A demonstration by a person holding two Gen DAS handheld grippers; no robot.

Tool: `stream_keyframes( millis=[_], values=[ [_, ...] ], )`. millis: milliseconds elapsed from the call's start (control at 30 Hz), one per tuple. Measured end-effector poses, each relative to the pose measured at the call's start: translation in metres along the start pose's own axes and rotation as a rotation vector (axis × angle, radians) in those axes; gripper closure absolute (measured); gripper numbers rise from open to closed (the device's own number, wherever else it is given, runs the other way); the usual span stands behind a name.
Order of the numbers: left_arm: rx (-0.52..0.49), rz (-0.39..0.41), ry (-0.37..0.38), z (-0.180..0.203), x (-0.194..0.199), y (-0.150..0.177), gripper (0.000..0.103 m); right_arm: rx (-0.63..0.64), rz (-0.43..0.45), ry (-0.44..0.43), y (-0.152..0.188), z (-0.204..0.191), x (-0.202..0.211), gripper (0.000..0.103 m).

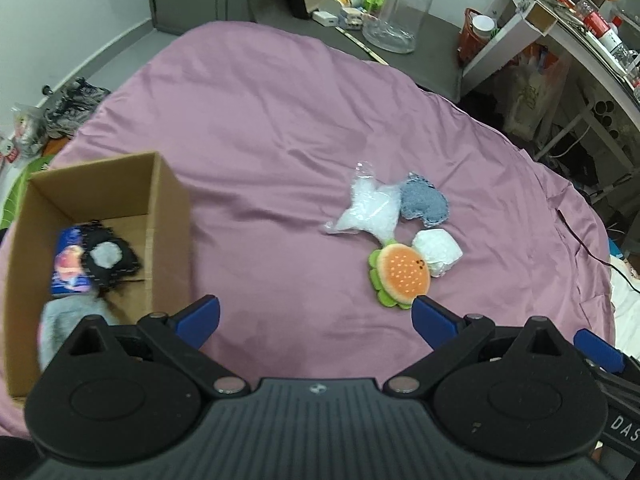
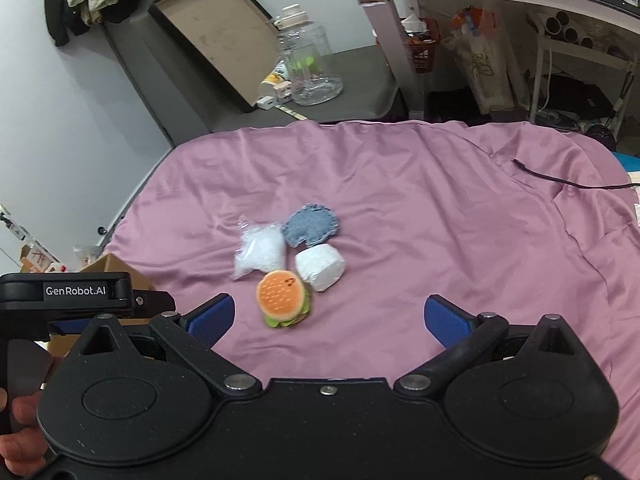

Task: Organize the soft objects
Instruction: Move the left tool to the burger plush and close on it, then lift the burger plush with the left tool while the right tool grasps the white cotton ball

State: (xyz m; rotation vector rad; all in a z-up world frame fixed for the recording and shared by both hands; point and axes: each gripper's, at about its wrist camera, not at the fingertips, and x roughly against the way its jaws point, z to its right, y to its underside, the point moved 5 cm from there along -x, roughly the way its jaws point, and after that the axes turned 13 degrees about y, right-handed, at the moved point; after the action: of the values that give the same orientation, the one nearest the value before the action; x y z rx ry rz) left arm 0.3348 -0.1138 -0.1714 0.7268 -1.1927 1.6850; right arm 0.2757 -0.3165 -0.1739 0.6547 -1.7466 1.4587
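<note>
Nearest, the left gripper (image 1: 316, 316) and right gripper (image 2: 330, 318) are seen spread wide, nothing held between their blue pads. Beside the left one, a cardboard box (image 1: 168, 216) is partly cut off; its blurred contents are hard to identify. Farther on the purple bedsheet (image 2: 420, 208) are clustered a burger plush (image 2: 282, 294), white bundle (image 2: 320, 268), clear bag (image 2: 260, 250) and denim pouch (image 2: 310, 230).

Burger plush (image 2: 283, 297) (tilted) between spread blue fingers (image 2: 212, 317) on pink sheet (image 2: 400, 200)
</note>
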Motion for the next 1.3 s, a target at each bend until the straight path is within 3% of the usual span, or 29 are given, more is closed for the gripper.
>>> stream_keyframes(
  millis=[267,500,733,967,1033,1167,1300],
  values=[
    [0.033,-0.011,0.057,0.004,-0.030,0.000,0.005,-0.014,-0.036,0.021,-0.004,0.000,-0.024,0.007],
    [0.071,-0.033,0.095,-0.004,-0.057,-0.002,0.020,-0.001,-0.063,0.014,-0.007,-0.008,-0.046,0.013],
    [0.143,-0.060,0.144,-0.008,-0.087,-0.006,0.033,-0.003,-0.111,0.021,-0.011,-0.010,-0.070,0.027],
    [0.173,-0.068,0.190,0.000,-0.110,-0.010,0.046,0.003,-0.134,0.045,-0.012,-0.007,-0.081,0.029],
    [0.200,-0.078,0.212,0.002,-0.118,-0.008,0.049,0.011,-0.140,0.043,-0.013,-0.007,-0.083,0.034],
    [0.209,-0.090,0.254,0.007,-0.123,-0.010,0.081,0.017,-0.141,0.049,-0.016,-0.007,-0.088,0.036],
    [0.177,-0.082,0.251,0.012,-0.114,-0.017,0.090,0.022,-0.144,0.034,-0.017,-0.014,-0.093,0.036]
  ],
)
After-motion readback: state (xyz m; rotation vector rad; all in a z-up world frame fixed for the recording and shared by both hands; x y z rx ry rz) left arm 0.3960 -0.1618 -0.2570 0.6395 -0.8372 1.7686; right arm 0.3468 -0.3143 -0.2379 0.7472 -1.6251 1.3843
